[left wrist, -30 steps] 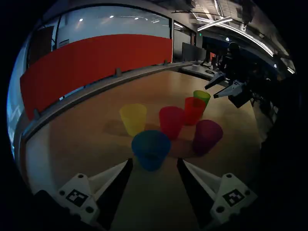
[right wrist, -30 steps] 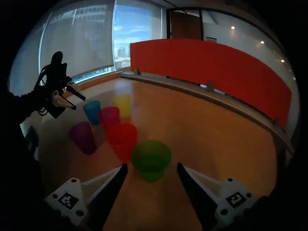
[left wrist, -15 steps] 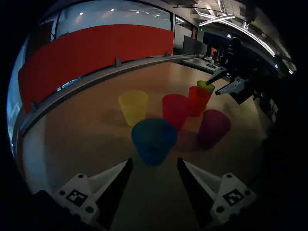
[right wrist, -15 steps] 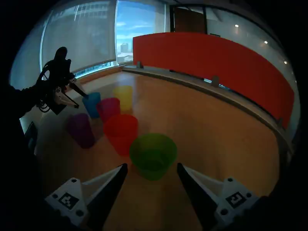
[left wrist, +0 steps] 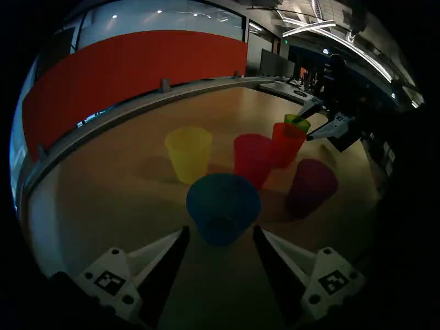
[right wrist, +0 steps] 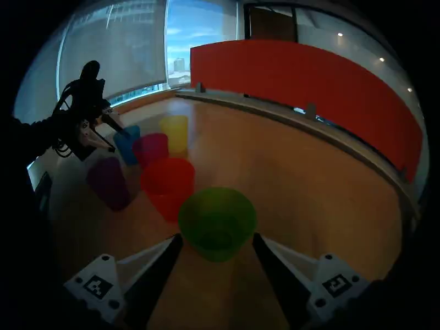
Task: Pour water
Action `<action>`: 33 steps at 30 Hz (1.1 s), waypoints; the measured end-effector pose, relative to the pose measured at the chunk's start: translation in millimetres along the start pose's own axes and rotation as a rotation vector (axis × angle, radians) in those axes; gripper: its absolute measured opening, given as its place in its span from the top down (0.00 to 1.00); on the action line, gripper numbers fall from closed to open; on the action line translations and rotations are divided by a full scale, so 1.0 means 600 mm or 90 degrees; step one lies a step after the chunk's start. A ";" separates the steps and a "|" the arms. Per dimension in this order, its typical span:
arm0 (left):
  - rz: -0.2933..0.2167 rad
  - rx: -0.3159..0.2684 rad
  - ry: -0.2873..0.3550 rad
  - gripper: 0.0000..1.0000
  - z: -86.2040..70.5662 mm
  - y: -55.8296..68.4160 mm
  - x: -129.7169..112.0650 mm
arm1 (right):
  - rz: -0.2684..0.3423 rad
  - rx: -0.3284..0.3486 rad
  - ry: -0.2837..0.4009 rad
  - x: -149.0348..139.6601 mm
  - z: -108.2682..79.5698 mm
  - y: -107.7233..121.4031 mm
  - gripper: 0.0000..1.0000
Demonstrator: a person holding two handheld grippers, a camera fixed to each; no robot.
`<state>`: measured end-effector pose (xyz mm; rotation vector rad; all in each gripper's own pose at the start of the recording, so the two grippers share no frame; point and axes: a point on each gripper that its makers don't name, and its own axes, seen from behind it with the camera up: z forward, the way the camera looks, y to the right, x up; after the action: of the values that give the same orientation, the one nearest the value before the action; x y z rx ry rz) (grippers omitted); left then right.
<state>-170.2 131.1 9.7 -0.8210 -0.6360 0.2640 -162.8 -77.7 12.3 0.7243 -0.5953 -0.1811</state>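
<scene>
Both grippers have advanced: left gripper [left wrist: 220,234], jaws spread, nears the translucent blue plastic cup [left wrist: 223,206] just ahead; right gripper [right wrist: 216,237], likewise spread, the translucent green plastic cup [right wrist: 217,220]. An off-centre nudge could topple either.

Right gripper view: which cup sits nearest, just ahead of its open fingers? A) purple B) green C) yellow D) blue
B: the green cup sits just ahead of the right gripper, whose fingers are spread wide to either side; the blue cup faces the left gripper.

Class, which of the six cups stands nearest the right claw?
The green cup, just before the right claw; the red cup and the rest stand farther off.
</scene>
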 end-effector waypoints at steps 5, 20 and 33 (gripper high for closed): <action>0.002 -0.006 0.001 0.15 0.011 0.001 0.004 | -0.005 0.004 -0.003 0.002 0.012 -0.001 0.00; 0.003 -0.016 -0.002 0.15 0.034 0.003 0.006 | -0.005 0.010 0.002 0.012 0.036 0.002 0.01; -0.016 -0.018 0.006 0.15 0.047 0.004 0.018 | -0.003 0.013 0.005 0.016 0.043 0.002 0.00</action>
<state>-179.5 154.3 26.9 -0.8401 -0.6415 0.2290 -170.0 -94.8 32.7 0.7465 -0.5893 -0.1760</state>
